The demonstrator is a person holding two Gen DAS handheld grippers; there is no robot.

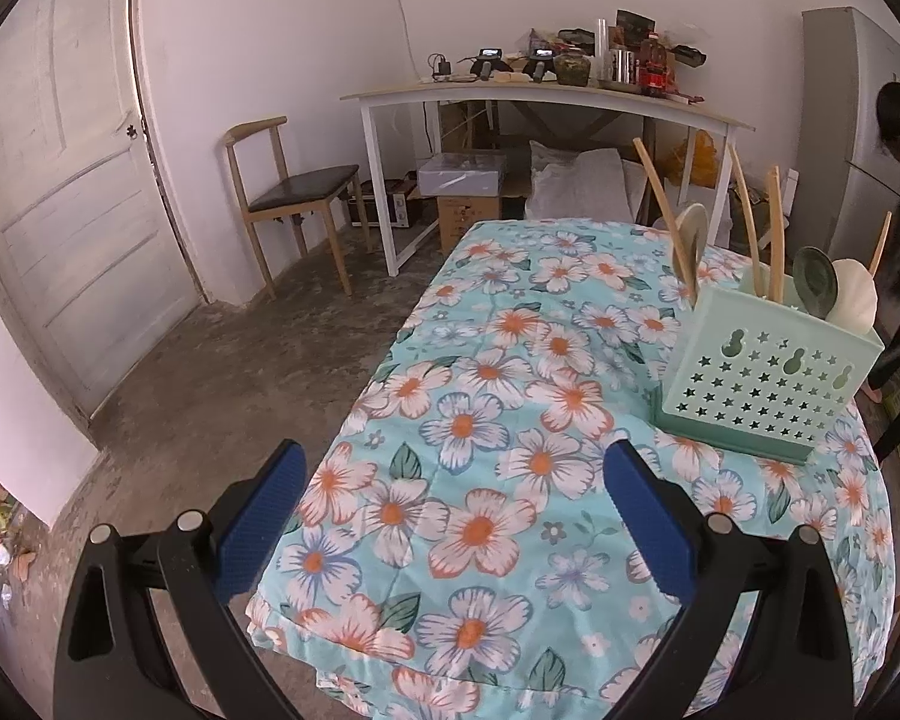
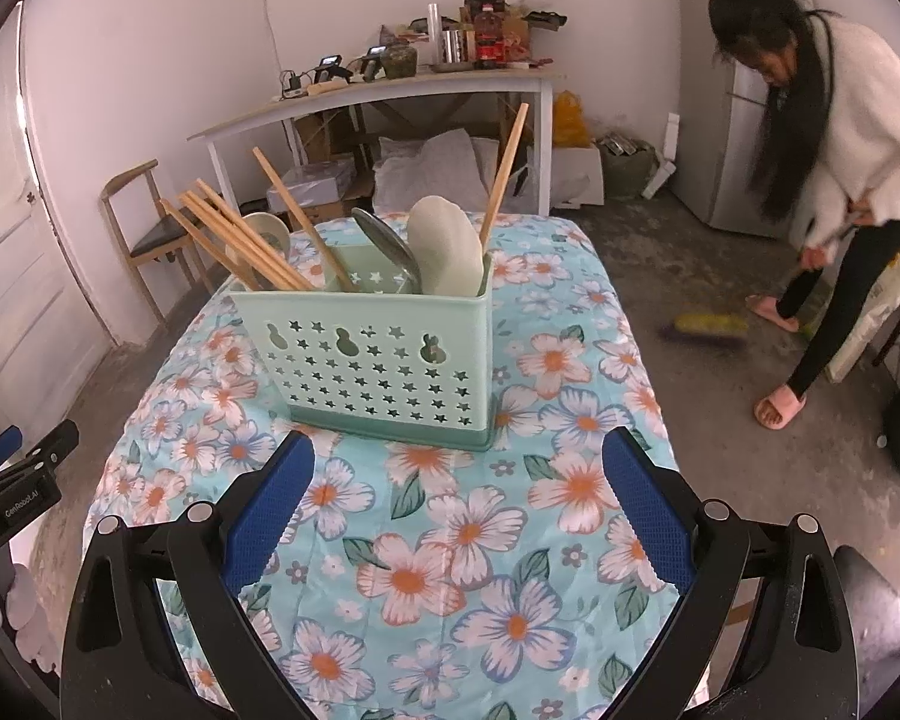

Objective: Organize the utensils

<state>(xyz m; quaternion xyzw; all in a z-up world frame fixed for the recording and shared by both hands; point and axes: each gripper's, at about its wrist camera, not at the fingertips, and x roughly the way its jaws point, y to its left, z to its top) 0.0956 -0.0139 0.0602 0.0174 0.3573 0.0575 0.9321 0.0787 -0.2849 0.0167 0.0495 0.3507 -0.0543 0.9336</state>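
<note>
A mint green utensil holder (image 2: 384, 354) with star holes stands on the floral tablecloth (image 2: 450, 540); it also shows in the left wrist view (image 1: 762, 372). Several wooden chopsticks (image 2: 252, 240) lean in its left compartment. Spoons, one dark green (image 2: 390, 252) and one cream (image 2: 447, 246), stand in the right compartment. My right gripper (image 2: 459, 480) is open and empty, just in front of the holder. My left gripper (image 1: 456, 492) is open and empty over the table's left part; its fingers (image 2: 6, 450) show at the far left of the right wrist view.
A person (image 2: 828, 138) sweeps the floor with a broom (image 2: 705, 324) to the right of the table. A white desk (image 1: 540, 102) with clutter, a wooden chair (image 1: 288, 192), a door (image 1: 54, 180) and a fridge (image 2: 738, 90) stand around the room.
</note>
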